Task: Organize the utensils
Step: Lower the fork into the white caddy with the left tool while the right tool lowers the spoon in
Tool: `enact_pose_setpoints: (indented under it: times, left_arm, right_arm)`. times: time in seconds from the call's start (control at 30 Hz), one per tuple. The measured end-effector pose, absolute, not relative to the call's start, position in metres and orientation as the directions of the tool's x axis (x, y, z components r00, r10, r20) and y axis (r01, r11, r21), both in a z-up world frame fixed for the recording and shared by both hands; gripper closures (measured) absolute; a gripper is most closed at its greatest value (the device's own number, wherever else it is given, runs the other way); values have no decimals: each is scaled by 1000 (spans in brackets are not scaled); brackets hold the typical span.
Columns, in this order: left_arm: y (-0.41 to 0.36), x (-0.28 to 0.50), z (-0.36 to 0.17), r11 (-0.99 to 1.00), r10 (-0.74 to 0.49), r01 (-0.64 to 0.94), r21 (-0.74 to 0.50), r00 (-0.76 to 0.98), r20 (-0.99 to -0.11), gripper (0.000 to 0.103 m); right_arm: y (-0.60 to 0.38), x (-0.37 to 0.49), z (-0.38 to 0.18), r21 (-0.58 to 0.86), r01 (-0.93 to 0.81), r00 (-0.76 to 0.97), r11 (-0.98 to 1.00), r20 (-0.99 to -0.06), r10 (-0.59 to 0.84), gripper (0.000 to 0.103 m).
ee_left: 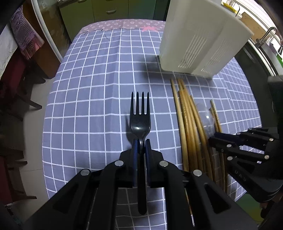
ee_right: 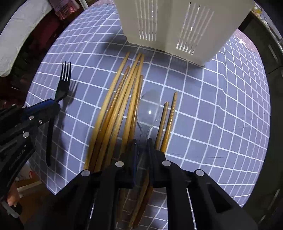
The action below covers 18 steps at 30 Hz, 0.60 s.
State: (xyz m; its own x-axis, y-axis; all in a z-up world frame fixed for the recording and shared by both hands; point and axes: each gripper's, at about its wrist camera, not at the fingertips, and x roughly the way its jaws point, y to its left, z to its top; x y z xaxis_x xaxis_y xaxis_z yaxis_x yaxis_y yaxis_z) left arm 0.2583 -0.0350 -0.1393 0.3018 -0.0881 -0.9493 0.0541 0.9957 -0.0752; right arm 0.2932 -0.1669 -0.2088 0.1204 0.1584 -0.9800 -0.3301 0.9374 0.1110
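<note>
My left gripper [ee_left: 141, 141] is shut on a black plastic fork [ee_left: 140, 113], tines pointing forward, held above the checked tablecloth [ee_left: 88, 106]. It also shows in the right wrist view [ee_right: 54, 104], with the fork [ee_right: 63, 83] at the left. My right gripper [ee_right: 143, 141] is shut on the handle of a clear plastic spoon [ee_right: 149, 109], held over a pile of several wooden chopsticks [ee_right: 116, 109]. The chopsticks [ee_left: 189, 123] lie to the right in the left wrist view, beside the right gripper [ee_left: 212, 139]. A white slotted utensil holder [ee_left: 198, 39] [ee_right: 169, 26] stands beyond them.
The table's left edge drops to a tiled floor [ee_left: 31, 123] with dark chairs [ee_left: 12, 74]. Green cabinets [ee_left: 109, 10] stand behind the table. A dark counter [ee_right: 265, 53] lies to the right of the holder.
</note>
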Motion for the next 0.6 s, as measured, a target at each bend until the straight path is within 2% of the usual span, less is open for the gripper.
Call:
enact_pose_setpoints:
  times: [0.17, 0.37, 0.5, 0.6]
  left_arm:
    - [-38, 257, -109, 993, -115, 76, -94, 358, -927, 94]
    - [-50, 263, -33, 978, -205, 133, -159, 506, -838, 94]
    - [-63, 284, 21, 966, -258, 162, -202, 646, -719, 94]
    - [-75, 302, 54, 964, -263, 178, -200, 770, -582, 94]
  right_arm:
    - [-183, 286, -170, 216, -337, 195, 916, -936, 293, 94]
    - [-213, 273, -101, 302, -353, 361, 885, -829, 427, 94]
    - [-232, 270, -69, 344, -348, 431, 872, -767, 475, 94]
    - [-246, 267, -60, 373, -345, 450, 861, -739, 501, 94]
